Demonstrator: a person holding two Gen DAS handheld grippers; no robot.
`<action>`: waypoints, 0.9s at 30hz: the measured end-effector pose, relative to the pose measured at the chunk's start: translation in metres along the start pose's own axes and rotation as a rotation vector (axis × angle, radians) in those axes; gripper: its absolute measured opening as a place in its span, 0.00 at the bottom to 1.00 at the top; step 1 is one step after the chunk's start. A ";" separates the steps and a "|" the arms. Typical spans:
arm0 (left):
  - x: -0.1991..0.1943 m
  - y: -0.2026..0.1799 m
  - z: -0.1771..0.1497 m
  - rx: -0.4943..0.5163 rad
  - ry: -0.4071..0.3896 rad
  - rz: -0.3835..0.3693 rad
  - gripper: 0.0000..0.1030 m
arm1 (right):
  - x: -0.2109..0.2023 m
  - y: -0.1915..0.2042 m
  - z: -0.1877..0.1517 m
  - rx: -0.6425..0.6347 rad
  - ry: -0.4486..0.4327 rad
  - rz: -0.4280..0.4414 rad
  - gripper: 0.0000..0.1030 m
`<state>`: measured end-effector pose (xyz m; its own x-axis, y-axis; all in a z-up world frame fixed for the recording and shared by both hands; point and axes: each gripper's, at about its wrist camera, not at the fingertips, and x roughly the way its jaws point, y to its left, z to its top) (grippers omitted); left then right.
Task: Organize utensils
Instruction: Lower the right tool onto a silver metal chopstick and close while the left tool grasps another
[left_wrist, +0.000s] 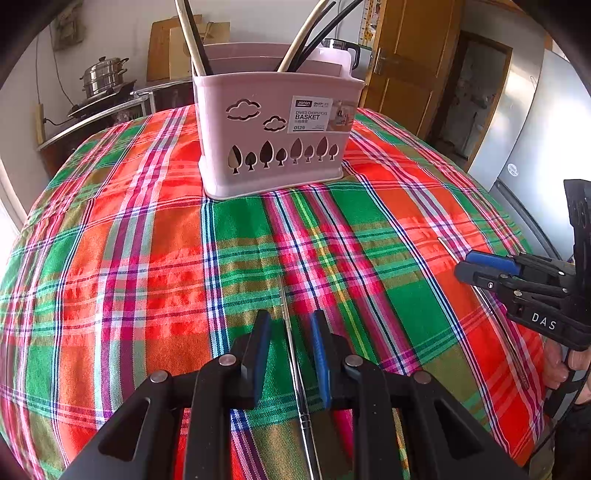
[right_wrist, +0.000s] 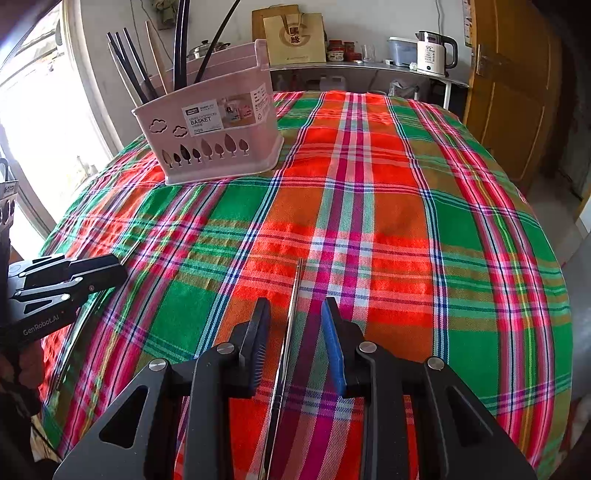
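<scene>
A pink divided chopsticks basket (left_wrist: 273, 147) stands on the plaid tablecloth, with several dark and pale chopsticks (left_wrist: 310, 40) upright in it; it also shows in the right wrist view (right_wrist: 218, 136). My left gripper (left_wrist: 290, 321) is open, low over the cloth, with a thin metal chopstick (left_wrist: 295, 369) lying between its fingers. My right gripper (right_wrist: 295, 310) is open too, astride another metal chopstick (right_wrist: 290, 321) on the cloth. Each gripper appears in the other's view: the right one (left_wrist: 465, 266) and the left one (right_wrist: 118, 269).
The plaid tablecloth (right_wrist: 406, 221) covers a round table. A shelf behind holds a white kettle (right_wrist: 432, 55), jars and a paper bag. A steamer pot (left_wrist: 105, 75) sits at the back left. A wooden door (left_wrist: 413, 62) is at the back right.
</scene>
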<state>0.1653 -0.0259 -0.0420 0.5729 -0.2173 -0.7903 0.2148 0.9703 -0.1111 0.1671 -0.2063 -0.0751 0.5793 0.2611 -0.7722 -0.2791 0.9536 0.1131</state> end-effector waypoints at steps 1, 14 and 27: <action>0.000 0.000 0.000 -0.003 -0.003 0.000 0.21 | 0.001 0.002 0.001 -0.007 0.001 -0.005 0.29; 0.004 -0.009 0.003 0.035 -0.010 0.053 0.21 | 0.010 0.015 0.008 -0.068 0.013 -0.043 0.21; 0.002 -0.005 0.000 0.037 -0.008 0.079 0.06 | 0.011 0.018 0.007 -0.085 0.006 -0.029 0.12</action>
<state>0.1654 -0.0316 -0.0427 0.5955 -0.1415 -0.7908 0.1976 0.9799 -0.0266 0.1736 -0.1851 -0.0767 0.5834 0.2324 -0.7783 -0.3262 0.9445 0.0375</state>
